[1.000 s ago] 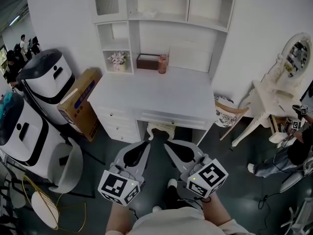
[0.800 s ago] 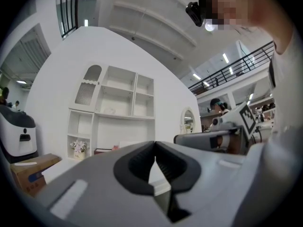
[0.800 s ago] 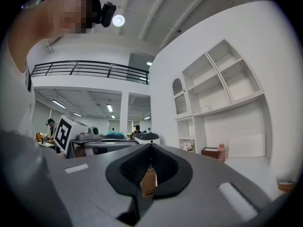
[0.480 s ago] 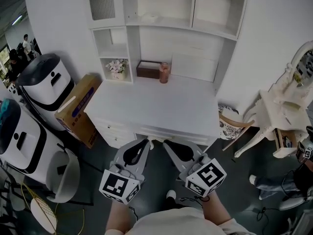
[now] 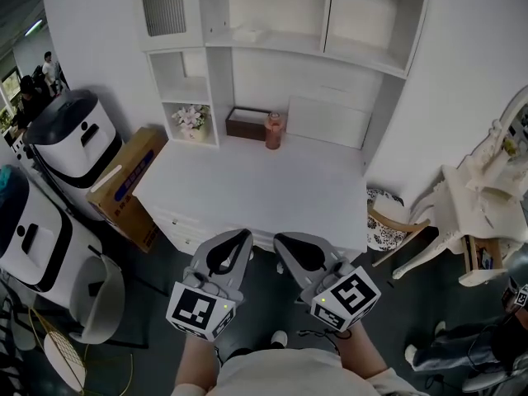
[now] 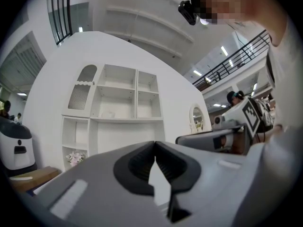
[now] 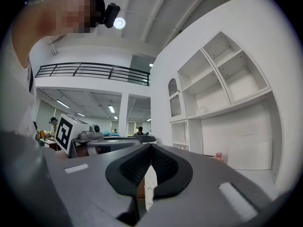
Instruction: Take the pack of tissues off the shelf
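A white desk [image 5: 247, 192] carries a white shelf unit [image 5: 322, 23]. On the unit's upper middle shelf lies a small pale pack, apparently the tissues [image 5: 245, 34], also in the left gripper view as a faint pack of tissues [image 6: 110, 113]. A brown tissue box [image 5: 247, 124] and a pink jar [image 5: 273, 130] stand at the back of the desk. My left gripper [image 5: 244, 235] and right gripper [image 5: 280, 240] hover side by side over the desk's front edge, far below the shelf. Both are shut and hold nothing, as the left gripper [image 6: 155, 145] and right gripper [image 7: 150, 146] show in their own views.
Pink flowers [image 5: 190, 120] sit in a low cubby at the left. Two white robots [image 5: 70, 134] and a cardboard box [image 5: 124, 184] stand left of the desk. A wooden chair [image 5: 392, 217] and a white vanity table [image 5: 487, 213] are to the right.
The head view has drawn nearer to the desk, and the shelf unit now looms larger. Both grippers stay shut and have come over the desk's front edge.
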The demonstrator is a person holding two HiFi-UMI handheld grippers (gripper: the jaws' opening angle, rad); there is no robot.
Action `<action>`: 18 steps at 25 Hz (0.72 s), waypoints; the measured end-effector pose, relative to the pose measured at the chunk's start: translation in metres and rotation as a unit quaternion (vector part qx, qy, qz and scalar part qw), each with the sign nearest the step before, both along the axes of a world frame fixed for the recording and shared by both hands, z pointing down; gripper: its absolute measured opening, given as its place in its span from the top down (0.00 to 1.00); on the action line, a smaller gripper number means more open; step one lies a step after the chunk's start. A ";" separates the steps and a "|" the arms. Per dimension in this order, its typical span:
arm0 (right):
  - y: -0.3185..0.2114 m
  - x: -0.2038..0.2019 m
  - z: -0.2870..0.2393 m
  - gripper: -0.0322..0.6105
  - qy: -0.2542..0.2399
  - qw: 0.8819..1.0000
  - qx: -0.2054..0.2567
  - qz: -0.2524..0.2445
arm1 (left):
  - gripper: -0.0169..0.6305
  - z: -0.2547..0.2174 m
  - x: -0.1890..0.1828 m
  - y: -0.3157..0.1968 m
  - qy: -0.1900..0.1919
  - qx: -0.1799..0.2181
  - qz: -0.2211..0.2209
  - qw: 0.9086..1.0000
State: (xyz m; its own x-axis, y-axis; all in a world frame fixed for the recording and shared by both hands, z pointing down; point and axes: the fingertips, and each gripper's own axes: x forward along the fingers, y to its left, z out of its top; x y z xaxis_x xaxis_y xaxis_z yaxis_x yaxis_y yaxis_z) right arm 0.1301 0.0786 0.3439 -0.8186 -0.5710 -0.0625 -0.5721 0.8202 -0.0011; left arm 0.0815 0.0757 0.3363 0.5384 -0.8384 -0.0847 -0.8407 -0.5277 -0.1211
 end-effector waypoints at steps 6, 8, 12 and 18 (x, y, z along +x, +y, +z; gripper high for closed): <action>-0.019 0.003 0.001 0.95 -0.001 1.000 0.001 -0.013 | 0.97 0.004 0.004 -0.019 -0.014 0.001 -0.017 1.000; -0.025 0.002 0.000 0.95 -0.002 1.000 0.000 -0.015 | 0.97 0.003 0.002 -0.025 -0.013 -0.001 -0.019 1.000; -0.041 -0.003 0.001 0.95 0.001 1.000 0.000 -0.008 | 0.97 0.006 -0.004 -0.040 -0.013 -0.001 -0.015 1.000; -0.070 -0.016 0.000 0.95 -0.003 1.000 -0.003 0.015 | 0.97 0.009 -0.016 -0.070 -0.020 -0.006 0.006 1.000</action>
State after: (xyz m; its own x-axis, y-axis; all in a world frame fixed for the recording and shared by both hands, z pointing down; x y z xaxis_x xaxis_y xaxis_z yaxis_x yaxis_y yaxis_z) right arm 0.1145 0.0089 0.3443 -0.8003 -0.5962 -0.0636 -0.5969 0.8023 -0.0086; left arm 0.0656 0.0059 0.3451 0.5511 -0.8327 -0.0538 -0.8291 -0.5392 -0.1478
